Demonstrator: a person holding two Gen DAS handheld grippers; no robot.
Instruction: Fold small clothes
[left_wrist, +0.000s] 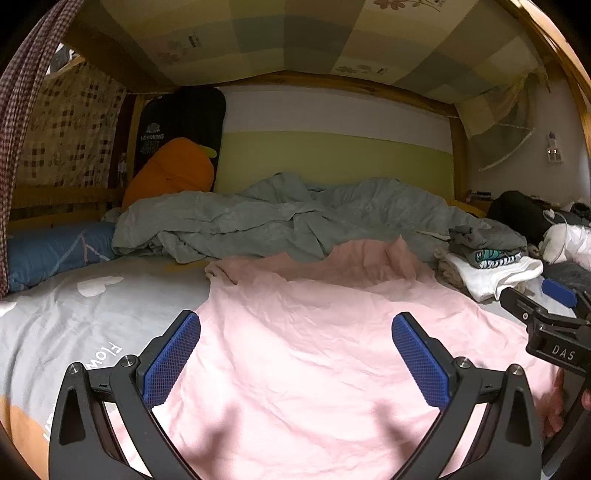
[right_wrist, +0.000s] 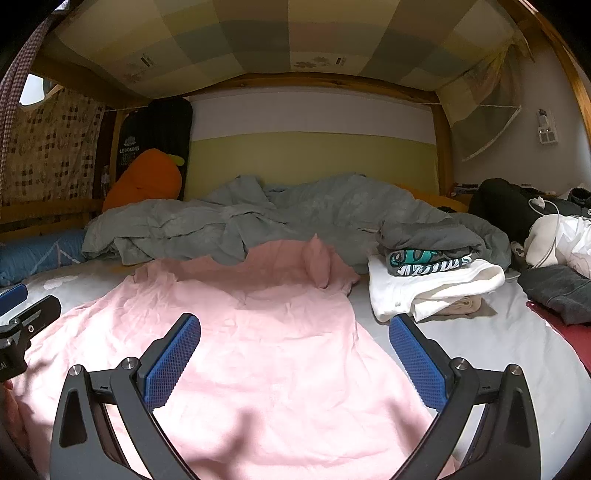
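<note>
Pink wrinkled cotton garment (left_wrist: 332, 350) is lying flat on the grey bedsheet (left_wrist: 92, 314); left claw (left_wrist: 295, 354) and right claw (right_wrist: 295, 354) are gaping wide above it, empty.

a home bedroom: a wooden bunk bed frame (right_wrist: 441, 147), rumpled grey duvet (right_wrist: 258, 218), carrot plush (right_wrist: 144, 177)

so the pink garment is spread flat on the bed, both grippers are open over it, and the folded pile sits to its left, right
Not quite: the folded pile sits to the right of the pink garment, as the right wrist view shows. The rest holds: the garment lies spread on the bed, left gripper and right gripper open over it.
</note>
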